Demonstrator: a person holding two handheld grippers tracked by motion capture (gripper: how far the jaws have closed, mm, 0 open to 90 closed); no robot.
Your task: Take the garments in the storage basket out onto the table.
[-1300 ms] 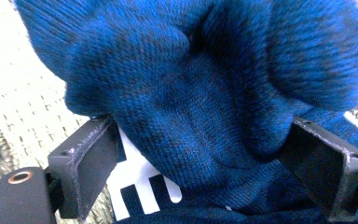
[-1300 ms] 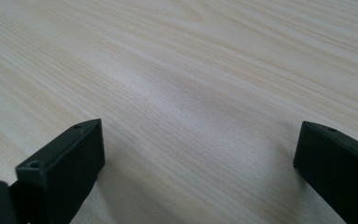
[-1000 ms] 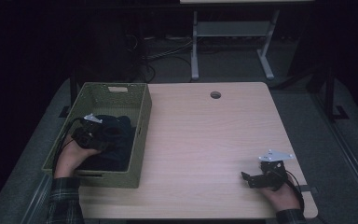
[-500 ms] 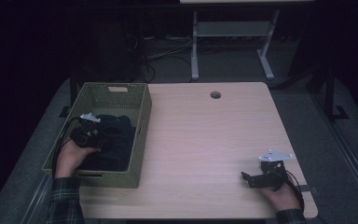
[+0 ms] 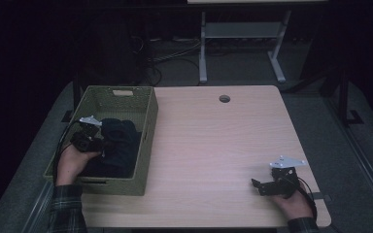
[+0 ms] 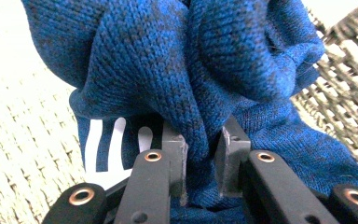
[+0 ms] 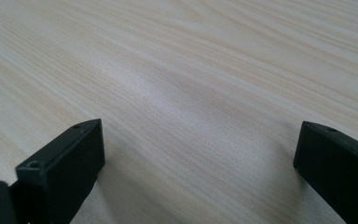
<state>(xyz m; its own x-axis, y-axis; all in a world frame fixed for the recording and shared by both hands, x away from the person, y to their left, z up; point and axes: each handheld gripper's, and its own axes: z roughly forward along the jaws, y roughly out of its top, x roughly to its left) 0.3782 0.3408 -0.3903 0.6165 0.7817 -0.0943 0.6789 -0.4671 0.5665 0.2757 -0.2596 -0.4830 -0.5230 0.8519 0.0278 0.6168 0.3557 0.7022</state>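
Left gripper view showed my left hand-held gripper (image 6: 200,154) had just been closing, pinching blue knit garment (image 6: 205,70) w/ basket (image 5: 145,145) around; next: lift out; right hand-held gripper (image 5: 260,187) open on counter (image 5: 213,145).

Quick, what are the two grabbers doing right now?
Left gripper: jaws just closed, pinching the blue knit cloth.
Right gripper: open, holding nothing.

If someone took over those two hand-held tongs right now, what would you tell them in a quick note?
Left tongs: jaws have just been closing and now pinch a fold of the blue knit garment.
Right tongs: open, nothing between them, low over the bare wooden table near its right front corner.
Garment: bunched up inside the green woven basket at the table's left.
Done: grip taken.
Left: probably lift the garment out onto the table.
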